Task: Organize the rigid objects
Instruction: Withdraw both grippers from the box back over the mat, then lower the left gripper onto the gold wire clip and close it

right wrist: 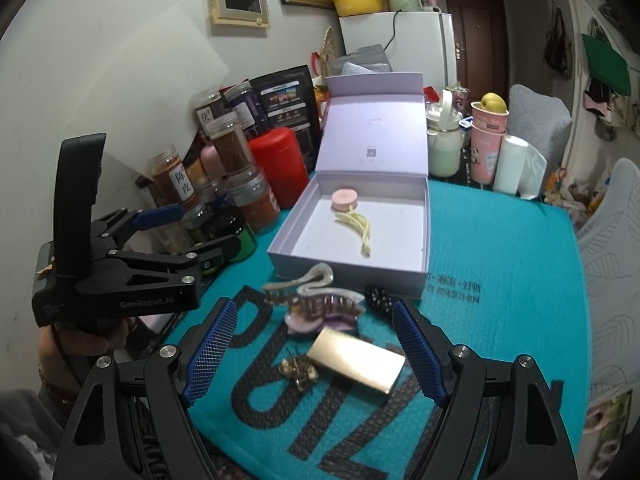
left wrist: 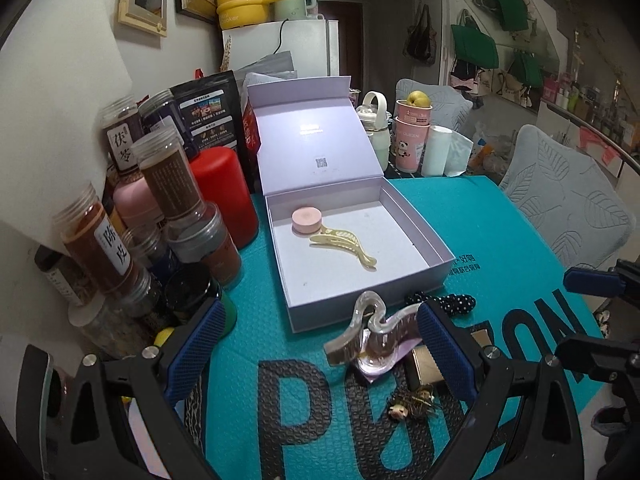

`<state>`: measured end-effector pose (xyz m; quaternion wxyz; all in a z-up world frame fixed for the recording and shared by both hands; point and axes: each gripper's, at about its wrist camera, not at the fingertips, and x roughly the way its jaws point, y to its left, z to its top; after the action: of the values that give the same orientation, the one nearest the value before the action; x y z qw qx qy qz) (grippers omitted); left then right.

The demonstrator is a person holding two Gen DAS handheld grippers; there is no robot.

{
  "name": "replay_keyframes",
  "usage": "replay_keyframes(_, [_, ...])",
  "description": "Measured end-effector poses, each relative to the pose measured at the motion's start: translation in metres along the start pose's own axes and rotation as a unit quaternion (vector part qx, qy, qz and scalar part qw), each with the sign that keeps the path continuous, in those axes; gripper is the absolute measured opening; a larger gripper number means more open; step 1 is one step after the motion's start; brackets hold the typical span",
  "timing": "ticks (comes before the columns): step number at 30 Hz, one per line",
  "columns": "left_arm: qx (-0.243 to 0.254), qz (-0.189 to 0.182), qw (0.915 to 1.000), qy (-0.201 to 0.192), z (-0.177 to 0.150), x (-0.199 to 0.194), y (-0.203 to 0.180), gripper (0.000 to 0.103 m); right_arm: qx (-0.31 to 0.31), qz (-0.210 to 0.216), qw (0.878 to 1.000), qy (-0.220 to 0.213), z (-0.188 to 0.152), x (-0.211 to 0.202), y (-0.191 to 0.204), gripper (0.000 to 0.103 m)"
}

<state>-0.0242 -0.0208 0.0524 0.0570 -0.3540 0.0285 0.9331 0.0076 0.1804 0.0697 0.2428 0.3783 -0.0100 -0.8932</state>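
An open lilac box [left wrist: 436,250] [right wrist: 425,236] sits on the teal mat and holds a pink round case [left wrist: 307,220] [right wrist: 344,199] and a yellow hair clip [left wrist: 346,245] [right wrist: 357,226]. In front of the box lie a wavy pearl claw clip [left wrist: 370,326] [right wrist: 308,283], a purple clip [right wrist: 320,314], a black dotted clip [left wrist: 456,303] [right wrist: 379,299], a gold rectangular case [left wrist: 426,366] [right wrist: 358,362] and a small gold ornament clip [left wrist: 412,402] [right wrist: 298,368]. My left gripper [left wrist: 322,350] is open around the pearl clip. My right gripper [right wrist: 312,354] is open around the gold case.
Spice jars [left wrist: 102,240], a red canister [left wrist: 224,196] and dark packets stand at the left. Pink cups [left wrist: 410,136], a white kettle and a white roll [left wrist: 436,151] stand behind the box. Grey cushioned chairs [left wrist: 560,200] are at the right.
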Motion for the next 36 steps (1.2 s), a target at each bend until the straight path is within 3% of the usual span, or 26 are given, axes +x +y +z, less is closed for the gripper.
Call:
replay_keyframes(10, [-0.012,0.027,0.9995,0.008,-0.027,0.0,0.01,0.098,-0.002,0.011,1.0,0.012,-0.034,0.014,0.006,0.081])
replay_keyframes(15, [-0.023,0.018,0.9994,0.02,-0.04,0.004,0.015,0.098,-0.011,0.017,1.0,0.017,-0.049,0.023,0.01,0.081])
replay_keyframes(28, [-0.033,-0.061,0.9961,0.054,-0.074,0.027,-0.002,0.098,-0.002,0.023,0.999,0.041,-0.083,0.039,-0.005,0.081])
replay_keyframes(36, [-0.01,-0.126,0.9875,0.094,-0.088,0.051,-0.028,0.098,0.013,0.009,0.998,0.066,-0.103,0.051,-0.026,0.081])
